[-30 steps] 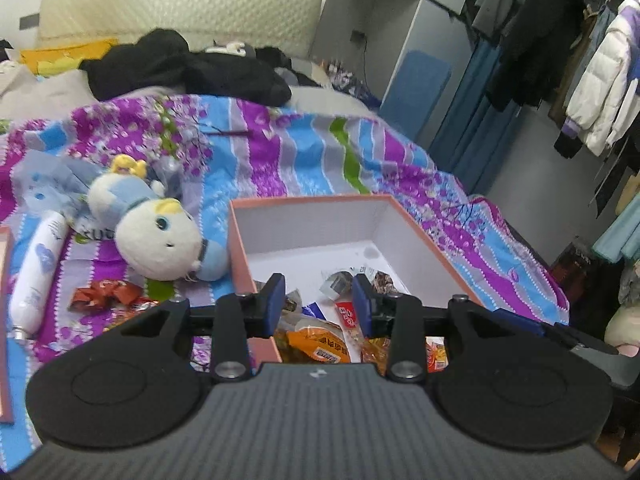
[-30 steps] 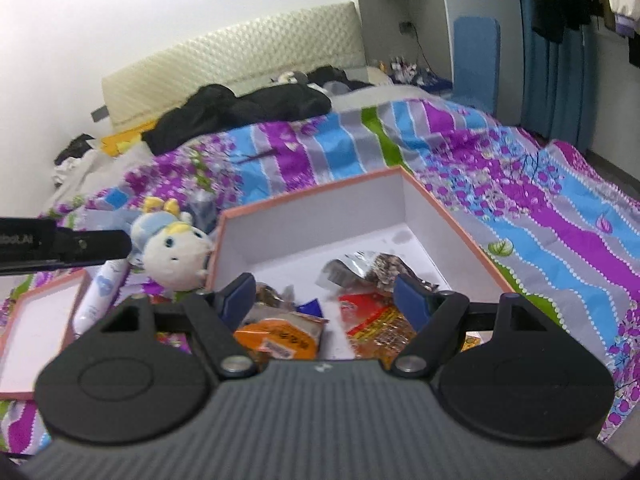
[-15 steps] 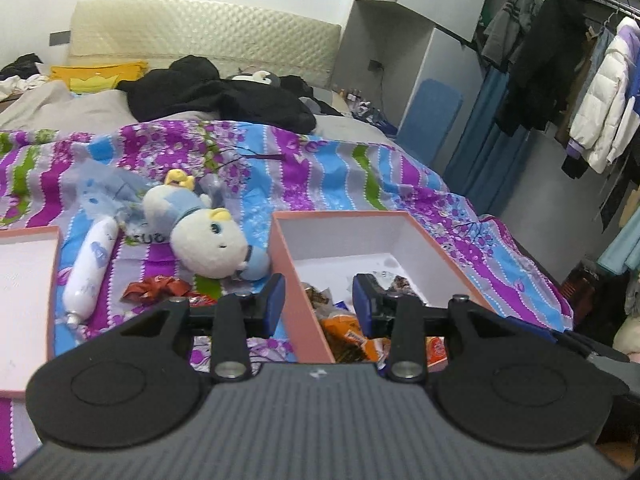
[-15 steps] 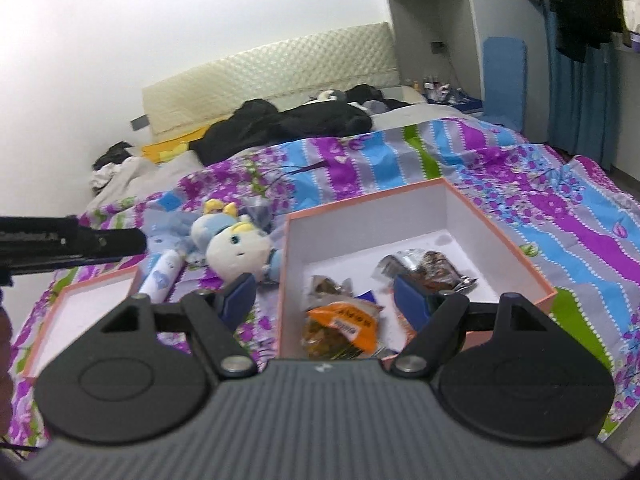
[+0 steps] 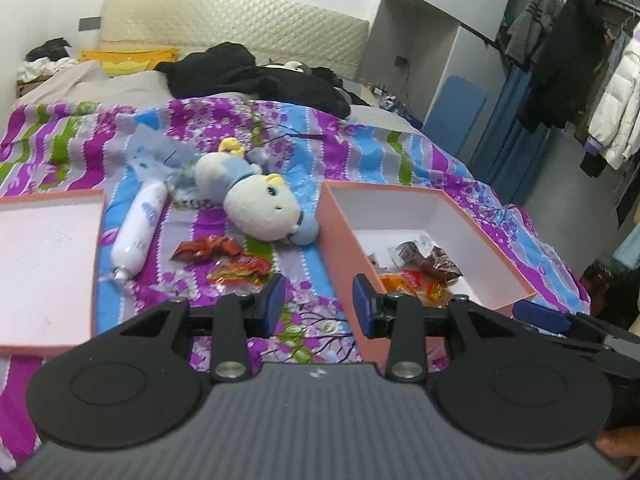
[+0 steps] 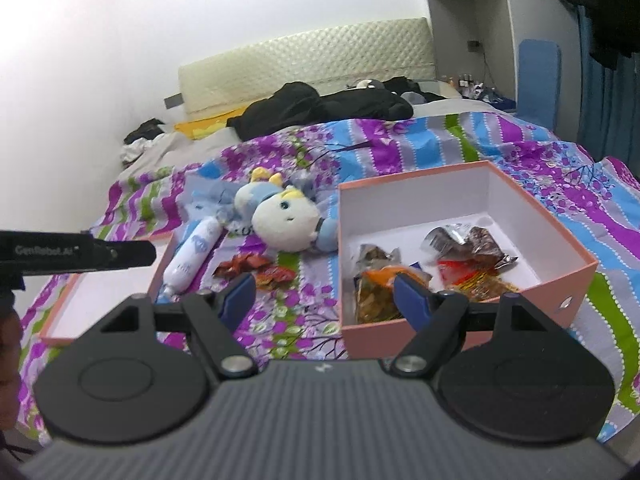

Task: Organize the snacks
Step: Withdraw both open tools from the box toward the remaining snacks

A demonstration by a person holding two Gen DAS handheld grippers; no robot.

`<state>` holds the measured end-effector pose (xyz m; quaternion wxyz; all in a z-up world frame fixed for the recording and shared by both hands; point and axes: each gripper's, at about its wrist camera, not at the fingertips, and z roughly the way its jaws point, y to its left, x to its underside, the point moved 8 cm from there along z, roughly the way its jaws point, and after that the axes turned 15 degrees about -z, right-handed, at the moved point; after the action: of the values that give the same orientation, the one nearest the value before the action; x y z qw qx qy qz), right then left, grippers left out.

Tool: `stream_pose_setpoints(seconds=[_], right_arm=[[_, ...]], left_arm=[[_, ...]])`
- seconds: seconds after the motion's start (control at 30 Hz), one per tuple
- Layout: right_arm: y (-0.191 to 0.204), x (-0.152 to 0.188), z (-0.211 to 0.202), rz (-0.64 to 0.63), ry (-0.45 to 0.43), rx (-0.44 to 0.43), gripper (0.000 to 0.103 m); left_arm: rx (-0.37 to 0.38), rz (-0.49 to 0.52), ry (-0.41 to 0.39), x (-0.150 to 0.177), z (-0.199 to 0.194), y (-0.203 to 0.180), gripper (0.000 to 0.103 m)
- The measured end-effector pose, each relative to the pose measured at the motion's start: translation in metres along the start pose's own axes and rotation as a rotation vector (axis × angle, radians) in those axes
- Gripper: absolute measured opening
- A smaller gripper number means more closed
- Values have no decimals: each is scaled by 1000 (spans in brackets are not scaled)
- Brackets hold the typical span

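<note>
Views shifted left; pink box (image 6: pixel 472 322) holds snack packets (image 6: pixel 468 258).

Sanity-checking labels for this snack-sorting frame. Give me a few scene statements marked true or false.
1. The pink box holds several snack packets. True.
2. Both grippers grip snacks. False: the left gripper and right gripper are open and hold nothing.
3. Two red snack wrappers lie on the bedspread, outside the box. True.
4. The plush toy sits inside the box. False: it lies on the bedspread beside the box.
5. The lid covers the box. False: it lies apart, inner side up.
</note>
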<state>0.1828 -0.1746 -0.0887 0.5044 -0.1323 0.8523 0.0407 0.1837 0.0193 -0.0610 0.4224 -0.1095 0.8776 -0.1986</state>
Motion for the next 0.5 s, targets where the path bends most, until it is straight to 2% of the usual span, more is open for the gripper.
stream_pose_setpoints(seconds=[0.17, 0.23, 0.5], right_arm=[[23, 18, -1, -25, 20, -18, 77], [34, 25, -1, -49, 19, -19, 77], [66, 50, 12, -75, 59, -84, 77]], left_arm=[[-13, -48, 10, 17, -9, 28, 44], [-35, -56, 15, 25, -9, 38, 47], [-107, -111, 53, 52, -2, 86, 47]])
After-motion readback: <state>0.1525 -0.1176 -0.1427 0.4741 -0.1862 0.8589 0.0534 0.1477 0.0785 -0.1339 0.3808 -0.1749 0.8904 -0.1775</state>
